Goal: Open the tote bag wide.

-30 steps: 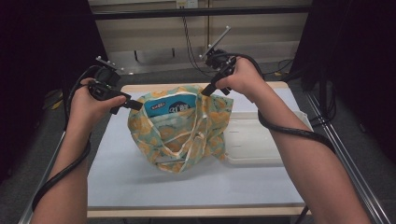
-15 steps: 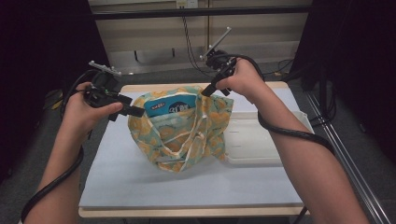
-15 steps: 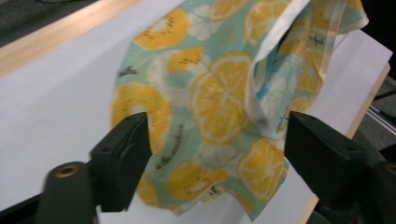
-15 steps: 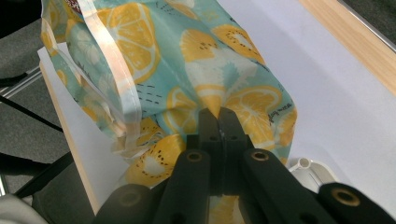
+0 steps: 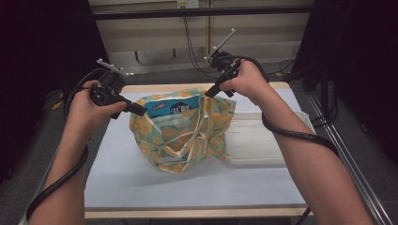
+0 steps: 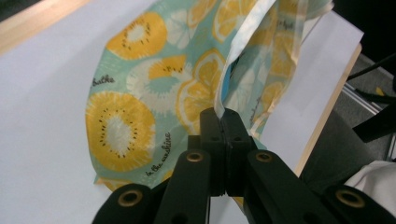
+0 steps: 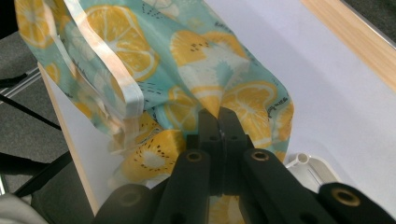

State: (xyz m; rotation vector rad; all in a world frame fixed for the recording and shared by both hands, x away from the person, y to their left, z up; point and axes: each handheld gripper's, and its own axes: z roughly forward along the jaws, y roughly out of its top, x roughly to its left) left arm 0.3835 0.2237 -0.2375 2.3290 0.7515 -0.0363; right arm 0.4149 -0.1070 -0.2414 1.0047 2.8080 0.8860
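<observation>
L hand-held gripper (image 6: pixel 220 116), jaws just closing, is pinching the rim of the teal lemon-print cloth bag (image 5: pixel 187 131) on the white bench (image 5: pixel 117 173), w/ R hand-held gripper (image 7: pixel 218 116) clamping the opposite rim.

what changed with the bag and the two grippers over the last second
The left gripper has just closed its fingers on the left rim of the fruit-print tote bag, near its pale trim; a second ago they were open beside it. The right gripper stayed shut on the bag's right rim. The blue packet inside, the white tray and the table are unchanged.
</observation>
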